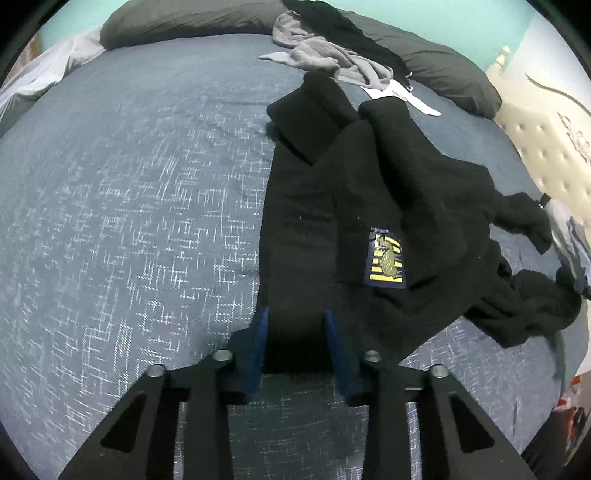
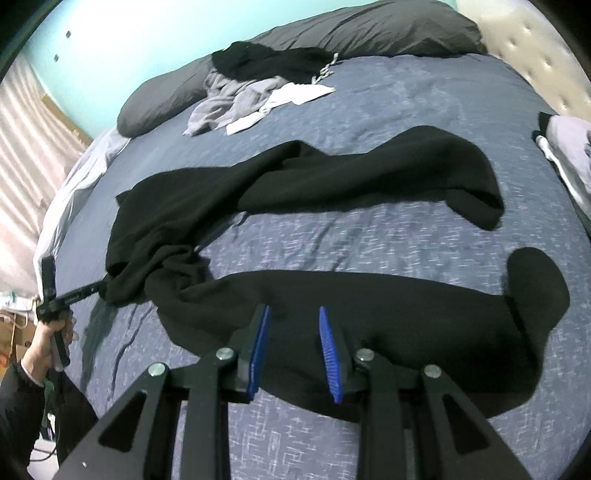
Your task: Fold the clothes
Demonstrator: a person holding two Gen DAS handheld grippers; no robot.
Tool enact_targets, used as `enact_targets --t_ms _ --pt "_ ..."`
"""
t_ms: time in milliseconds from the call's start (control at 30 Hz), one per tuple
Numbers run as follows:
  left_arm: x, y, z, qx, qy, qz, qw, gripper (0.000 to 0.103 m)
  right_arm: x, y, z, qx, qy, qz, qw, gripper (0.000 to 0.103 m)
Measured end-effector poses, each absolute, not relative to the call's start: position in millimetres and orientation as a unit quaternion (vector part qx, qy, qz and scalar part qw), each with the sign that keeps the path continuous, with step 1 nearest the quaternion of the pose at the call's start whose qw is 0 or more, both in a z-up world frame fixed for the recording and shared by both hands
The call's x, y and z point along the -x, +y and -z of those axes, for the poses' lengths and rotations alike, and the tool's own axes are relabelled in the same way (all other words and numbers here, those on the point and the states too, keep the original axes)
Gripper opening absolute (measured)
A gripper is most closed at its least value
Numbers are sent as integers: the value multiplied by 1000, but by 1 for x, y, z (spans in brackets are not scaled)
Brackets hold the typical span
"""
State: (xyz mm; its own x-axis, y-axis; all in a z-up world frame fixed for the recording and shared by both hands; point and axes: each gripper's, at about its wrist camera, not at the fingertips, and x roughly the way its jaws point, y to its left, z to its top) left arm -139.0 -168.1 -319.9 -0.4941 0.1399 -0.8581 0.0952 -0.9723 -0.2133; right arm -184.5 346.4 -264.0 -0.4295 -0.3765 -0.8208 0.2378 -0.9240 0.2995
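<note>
Left tool points down at the near edge of the black sweater, its 2 blue pads drawn in narrow with the dark fabric of the hem filling the gap between them, so it looks pinched on that edge. Seen from the other side, a hand grips that tool's handle at the side of the bed, and the cloth bunches up and gathers toward its tip. Right tool also stands narrow, tilted down over the nearer sleeve, with black fabric lying between and around its pads, which seem closed on it. The sweater lies spread across the blue speckled bedspread, rumpled rather than flat. A navy label with yellow stripes shows on its upper surface. The nearer sleeve runs across the bed to a rounded cuff, and the farther sleeve stretches roughly alongside it, the 2 apart with bare bedspread between them. Well beyond the sweater, near the dark grey pillows, a crumpled grey garment rests against a black heap, with a white piece just beside them. A cream tufted headboard stands at the end of the bed, and another pale bundle sits near it at the edge.
</note>
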Motion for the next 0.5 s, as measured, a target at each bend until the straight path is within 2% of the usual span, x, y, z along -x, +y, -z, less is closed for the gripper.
enact_targets --t_ms 200,233,300,500 --pt "143 -168 303 497 -102 -862 11 10 178 314 268 -511 -35 830 222 29" --pt "143 -168 299 495 -97 -863 10 10 177 306 269 -512 -27 826 234 31" --pt "144 -170 291 489 -98 -867 7 9 175 289 271 -517 -8 817 254 48" --pt "152 -173 265 471 -95 -877 1 7 169 245 279 -520 50 801 292 51"
